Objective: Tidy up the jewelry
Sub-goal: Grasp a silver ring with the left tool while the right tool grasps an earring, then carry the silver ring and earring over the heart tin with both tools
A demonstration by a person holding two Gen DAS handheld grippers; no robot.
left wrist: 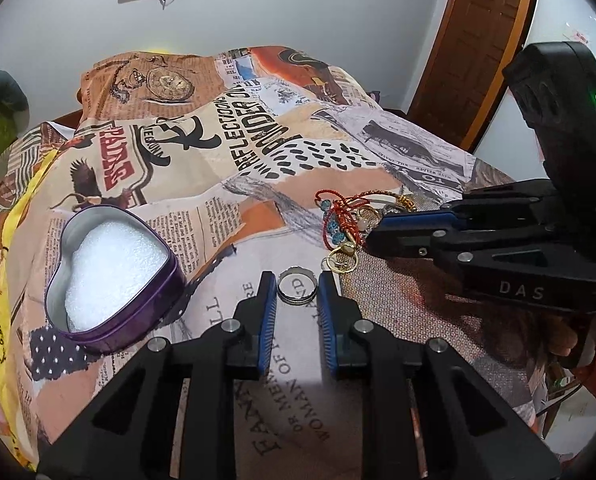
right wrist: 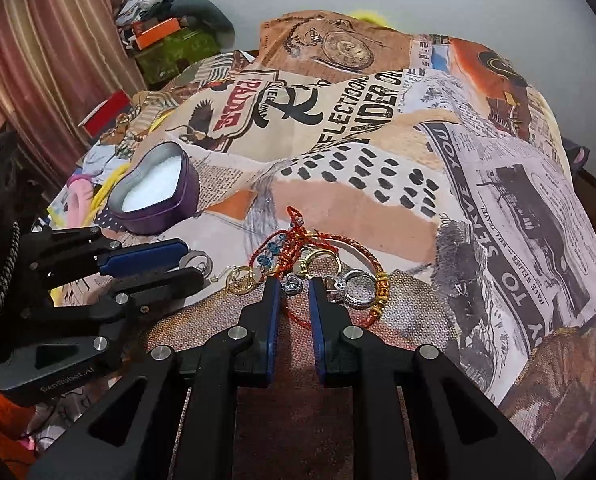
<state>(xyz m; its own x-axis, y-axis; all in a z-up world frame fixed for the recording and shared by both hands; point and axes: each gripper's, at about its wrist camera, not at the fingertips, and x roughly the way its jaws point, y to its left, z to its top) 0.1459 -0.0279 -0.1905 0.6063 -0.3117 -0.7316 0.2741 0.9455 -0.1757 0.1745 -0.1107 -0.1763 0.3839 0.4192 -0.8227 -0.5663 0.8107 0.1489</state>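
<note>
My left gripper (left wrist: 297, 292) is shut on a plain silver band ring (left wrist: 297, 289), which lies flat on the printed cloth with a pad against each side. The right wrist view shows that gripper (right wrist: 192, 262) at the left, the band (right wrist: 198, 261) at its tips. A tangled jewelry pile (left wrist: 347, 216) of red cord bracelets, blue beads, gold and silver rings sits just right of it. My right gripper (right wrist: 294, 290) points down at the pile's near edge, jaws close together. A small stone-set silver ring (right wrist: 292, 282) and a red thread lie at its tips; whether they are pinched is unclear.
A purple heart-shaped tin (left wrist: 110, 340) lined with white foam stands open on the left, also seen at the left in the right wrist view (right wrist: 158, 216). A brown woven mat (right wrist: 290, 360) lies under the pile. The printed bedspread (left wrist: 226, 152) bulges behind. Clutter and a curtain (right wrist: 38, 60) are far left.
</note>
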